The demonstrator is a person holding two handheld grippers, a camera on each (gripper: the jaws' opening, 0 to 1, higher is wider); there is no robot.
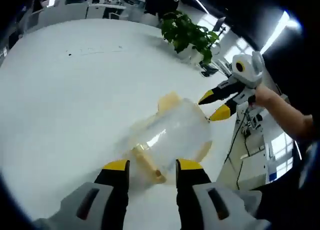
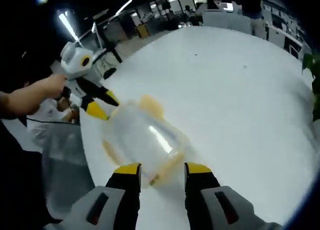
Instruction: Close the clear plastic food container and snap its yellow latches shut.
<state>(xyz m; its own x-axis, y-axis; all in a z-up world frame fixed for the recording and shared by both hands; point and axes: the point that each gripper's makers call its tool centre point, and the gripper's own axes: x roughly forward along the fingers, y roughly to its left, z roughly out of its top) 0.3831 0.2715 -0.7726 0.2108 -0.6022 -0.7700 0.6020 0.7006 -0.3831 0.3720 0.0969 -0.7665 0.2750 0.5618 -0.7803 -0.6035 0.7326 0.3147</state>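
Clear plastic food container (image 1: 167,140) with yellow latches, lying on a white round table (image 1: 65,90), blurred in both views.

Left gripper view: container at centre, slightly toward 5 o'clock, just beyond this view's own yellow-tipped jaws. Left gripper (image 1: 150,166) rising from 6 o'clock, jaws parted, nothing between them; tips level with the container's near edge, contact impossible to confirm through the blur. One yellow latch (image 1: 148,165) hanging at the near side between the jaw tips, another yellow latch (image 1: 169,102) at the far side toward 12 o'clock. Right gripper (image 1: 216,104) coming in from 2 o'clock, held by a hand (image 1: 262,96), jaws parted, tips just beside the container's far-right corner. Potted green plant (image 1: 189,32) at 1 o'clock, well apart. Probably a two-sided approach, one tool bracing while the other presses.

Right gripper view: same container (image 2: 142,137) at centre, near the table's rim (image 2: 87,135). Right gripper (image 2: 162,169) at 6 o'clock, jaws open and empty, straddling a yellow latch (image 2: 162,174) on the near edge. Left gripper (image 2: 102,104) entering from 10 o'clock, held by a hand (image 2: 47,87), jaws open, tips at the container's far-left edge. Far yellow latch (image 2: 151,105) toward 12 o'clock. Lid seating and latch state unreadable through the blur.
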